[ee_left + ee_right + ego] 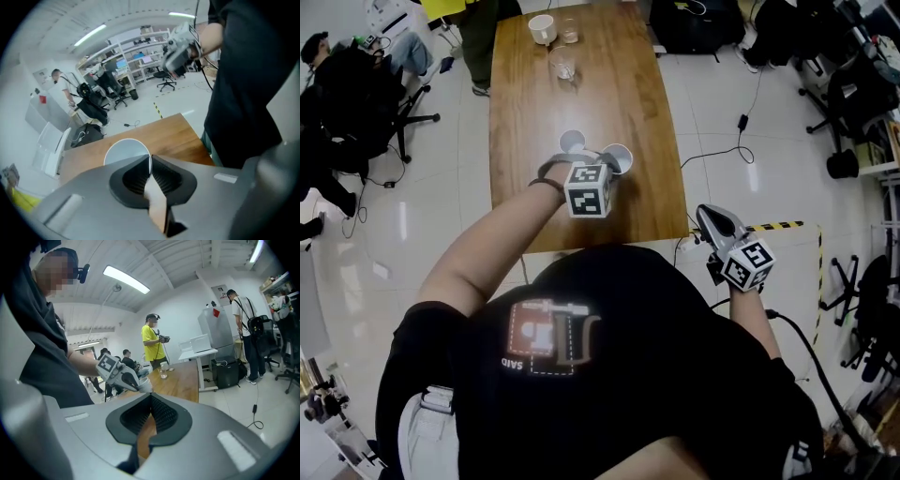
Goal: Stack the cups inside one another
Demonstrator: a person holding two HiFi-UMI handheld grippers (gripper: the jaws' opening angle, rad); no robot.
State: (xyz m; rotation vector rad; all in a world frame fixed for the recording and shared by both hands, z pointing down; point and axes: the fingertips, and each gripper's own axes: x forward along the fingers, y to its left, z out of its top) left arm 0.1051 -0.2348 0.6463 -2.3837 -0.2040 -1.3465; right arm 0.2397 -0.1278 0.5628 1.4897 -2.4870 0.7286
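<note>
A white cup [124, 149] is pinched by its rim in the left claw [150, 163], toward the near edge of the surface [180, 136].

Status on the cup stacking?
Left gripper shut on white cup rim. Right gripper shut, empty, off the table. Second white cup upright alongside, nothing between.

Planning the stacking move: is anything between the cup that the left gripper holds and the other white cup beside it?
Nothing visible stands between them. The left gripper is shut on the rim of the held cup, and the other white cup stands beside it on the table.
</note>
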